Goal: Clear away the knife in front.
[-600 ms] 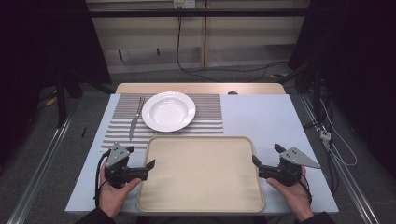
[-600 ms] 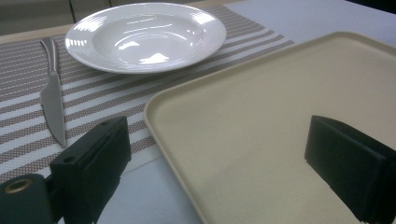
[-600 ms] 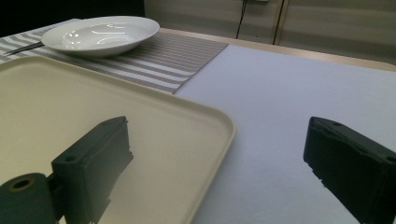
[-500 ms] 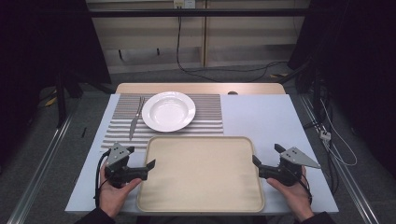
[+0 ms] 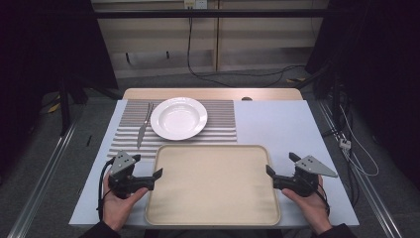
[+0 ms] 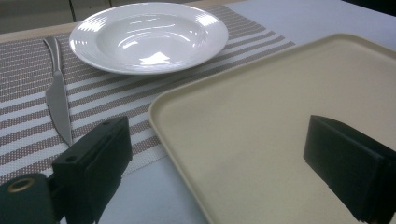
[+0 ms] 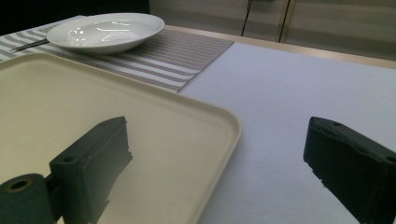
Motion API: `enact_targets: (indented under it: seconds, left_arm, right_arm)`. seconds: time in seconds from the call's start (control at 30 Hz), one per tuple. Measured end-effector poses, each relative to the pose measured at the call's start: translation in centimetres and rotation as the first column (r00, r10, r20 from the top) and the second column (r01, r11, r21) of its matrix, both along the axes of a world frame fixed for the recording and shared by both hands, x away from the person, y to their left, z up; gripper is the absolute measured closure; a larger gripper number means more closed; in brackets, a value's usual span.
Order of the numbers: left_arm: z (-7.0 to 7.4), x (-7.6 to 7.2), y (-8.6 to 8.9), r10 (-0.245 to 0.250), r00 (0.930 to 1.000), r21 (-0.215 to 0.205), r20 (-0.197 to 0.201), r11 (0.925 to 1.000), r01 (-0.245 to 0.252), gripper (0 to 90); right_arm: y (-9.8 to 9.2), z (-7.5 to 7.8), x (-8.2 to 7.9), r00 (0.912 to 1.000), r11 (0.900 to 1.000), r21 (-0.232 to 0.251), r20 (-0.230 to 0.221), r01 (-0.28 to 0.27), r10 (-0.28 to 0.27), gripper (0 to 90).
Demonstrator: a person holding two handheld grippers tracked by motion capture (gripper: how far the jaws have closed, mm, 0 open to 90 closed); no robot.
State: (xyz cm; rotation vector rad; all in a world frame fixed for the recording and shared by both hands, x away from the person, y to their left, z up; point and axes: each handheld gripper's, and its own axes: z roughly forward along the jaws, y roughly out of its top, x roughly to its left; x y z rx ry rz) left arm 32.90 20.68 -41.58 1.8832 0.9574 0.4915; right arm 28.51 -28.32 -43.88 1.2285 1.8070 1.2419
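Note:
An empty beige tray (image 5: 213, 198) lies at the near middle of the table. My left gripper (image 5: 154, 179) sits at the tray's left rim, held in a hand. Its jaws stand wide open. In the left gripper view (image 6: 219, 163) one jaw is outside the tray (image 6: 280, 116) and the other is over its floor, and neither touches it. My right gripper (image 5: 273, 178) mirrors this at the right rim, open. In the right gripper view (image 7: 219, 163) its jaws straddle the tray's corner edge (image 7: 224, 121).
Behind the tray a striped placemat (image 5: 218, 124) carries a white deep plate (image 5: 179, 117) with a table knife (image 5: 143, 126) to its left. The pale table top (image 5: 277, 124) stretches to the right of the mat. Cables hang off the table's right side.

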Motion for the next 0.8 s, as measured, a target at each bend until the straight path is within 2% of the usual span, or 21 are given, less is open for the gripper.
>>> enact_targets:
  seconds: [0.23,0.27,0.53,0.57,0.8]
  left_arm:
    - [0.9,0.7,0.4,0.004,1.0000,-0.006,-0.006,1.0000,-0.004,6.0]
    - [1.3,1.0,0.6,0.007,1.0000,-0.003,0.005,1.0000,-0.007,6.2]
    - [1.9,2.1,1.2,0.013,0.9999,0.015,0.002,0.9998,-0.013,7.2]
    - [2.0,2.6,1.4,0.023,0.9997,0.019,-0.010,0.9995,-0.023,7.2]
    - [2.5,3.9,1.8,0.038,0.9990,0.032,-0.025,0.9988,-0.037,7.6]
  right_arm:
    - [0.0,0.0,0.0,1.0000,1.000,0.002,-0.005,0.006,-0.006,6.7]
    - [0.0,0.0,0.0,1.0000,1.000,0.002,-0.005,0.005,-0.005,6.7]
    - [0.0,0.0,0.1,1.0000,1.000,0.004,-0.009,0.003,-0.003,6.6]
    - [0.0,0.0,0.1,1.0000,1.000,0.003,-0.009,0.001,-0.001,6.6]
    - [-0.1,0.0,0.0,1.0000,1.000,0.007,-0.005,0.002,-0.002,6.6]
